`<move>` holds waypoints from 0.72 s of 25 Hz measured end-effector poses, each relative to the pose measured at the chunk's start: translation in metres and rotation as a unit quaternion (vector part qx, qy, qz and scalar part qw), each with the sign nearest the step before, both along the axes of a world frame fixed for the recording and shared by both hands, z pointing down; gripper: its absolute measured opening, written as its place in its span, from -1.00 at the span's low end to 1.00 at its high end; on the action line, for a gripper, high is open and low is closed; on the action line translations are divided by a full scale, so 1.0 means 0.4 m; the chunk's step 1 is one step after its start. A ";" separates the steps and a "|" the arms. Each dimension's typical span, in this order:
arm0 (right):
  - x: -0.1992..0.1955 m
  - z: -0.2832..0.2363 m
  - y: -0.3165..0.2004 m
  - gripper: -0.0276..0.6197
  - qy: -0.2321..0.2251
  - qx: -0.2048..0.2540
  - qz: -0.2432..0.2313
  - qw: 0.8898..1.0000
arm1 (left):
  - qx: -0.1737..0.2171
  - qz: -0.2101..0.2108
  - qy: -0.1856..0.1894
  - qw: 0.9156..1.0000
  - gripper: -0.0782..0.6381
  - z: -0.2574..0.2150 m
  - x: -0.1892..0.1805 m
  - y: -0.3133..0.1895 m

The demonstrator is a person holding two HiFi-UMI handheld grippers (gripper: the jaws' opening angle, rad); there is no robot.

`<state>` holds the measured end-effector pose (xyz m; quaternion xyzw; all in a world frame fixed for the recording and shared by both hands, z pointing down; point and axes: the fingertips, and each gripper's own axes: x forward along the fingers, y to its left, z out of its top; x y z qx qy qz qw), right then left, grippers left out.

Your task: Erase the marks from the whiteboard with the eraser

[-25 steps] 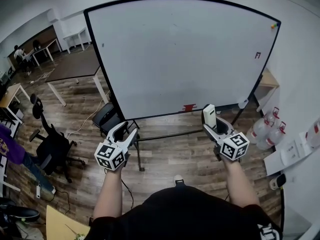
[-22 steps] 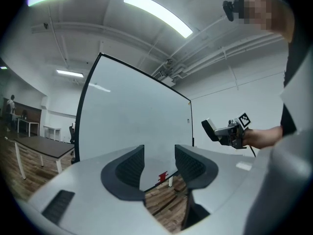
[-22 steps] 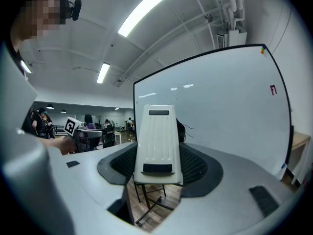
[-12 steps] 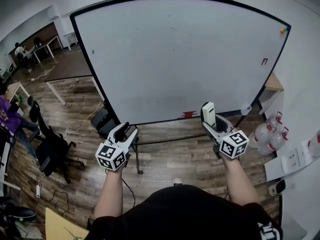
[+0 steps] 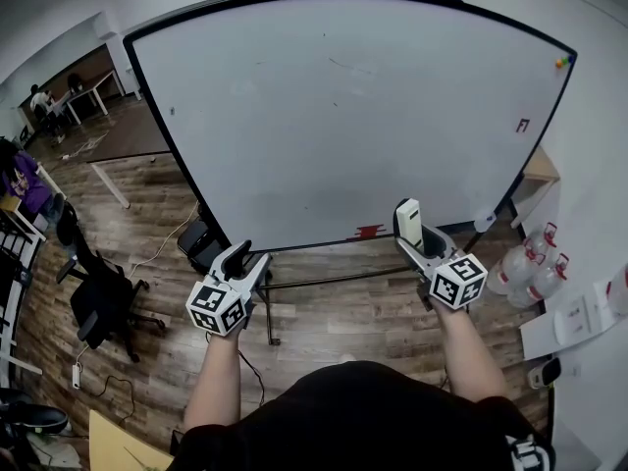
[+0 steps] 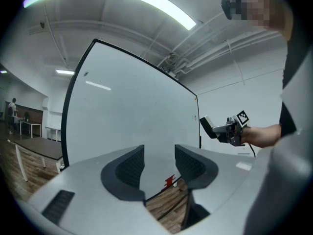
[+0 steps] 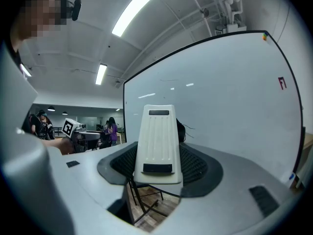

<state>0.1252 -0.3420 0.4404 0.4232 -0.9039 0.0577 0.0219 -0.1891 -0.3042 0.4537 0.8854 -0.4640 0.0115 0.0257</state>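
A big whiteboard (image 5: 334,116) stands in front of me. It bears a red mark (image 5: 370,232) at its bottom edge, a small red mark (image 5: 522,126) at the right and a faint dark stroke (image 5: 343,65) near the top. My right gripper (image 5: 412,244) is shut on a white eraser (image 5: 409,223), held upright just below the board's lower edge; in the right gripper view the eraser (image 7: 158,143) fills the jaws. My left gripper (image 5: 252,255) is open and empty, lower left of the board. In the left gripper view the red mark (image 6: 169,181) shows between the fingers (image 6: 132,164).
The board's metal stand (image 5: 324,281) rests on a wood floor. Water jugs (image 5: 525,255) and papers (image 5: 577,314) lie at the right. An office chair (image 5: 98,297), tables (image 5: 93,91) and a person in purple (image 5: 22,180) are at the left.
The whiteboard fills more of the head view and sits more to the left. Both grippers hold nearly the same pose. The person in purple has moved up along the left edge.
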 end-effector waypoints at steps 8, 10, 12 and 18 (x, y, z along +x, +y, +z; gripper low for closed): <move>0.022 -0.001 -0.054 -0.14 0.002 -0.002 0.000 1.000 | 0.001 -0.003 0.001 1.000 -0.21 -0.002 0.021 -0.050; 0.027 0.000 -0.067 -0.14 0.001 -0.003 0.000 1.000 | 0.000 -0.003 0.001 1.000 -0.21 -0.001 0.026 -0.060; 0.033 -0.002 -0.080 -0.14 0.001 -0.004 0.000 1.000 | 0.000 -0.005 0.002 1.000 -0.21 -0.003 0.031 -0.068; 0.050 -0.014 -0.127 -0.14 -0.009 -0.001 0.019 1.000 | 0.001 -0.012 -0.001 1.000 -0.21 -0.003 0.023 -0.081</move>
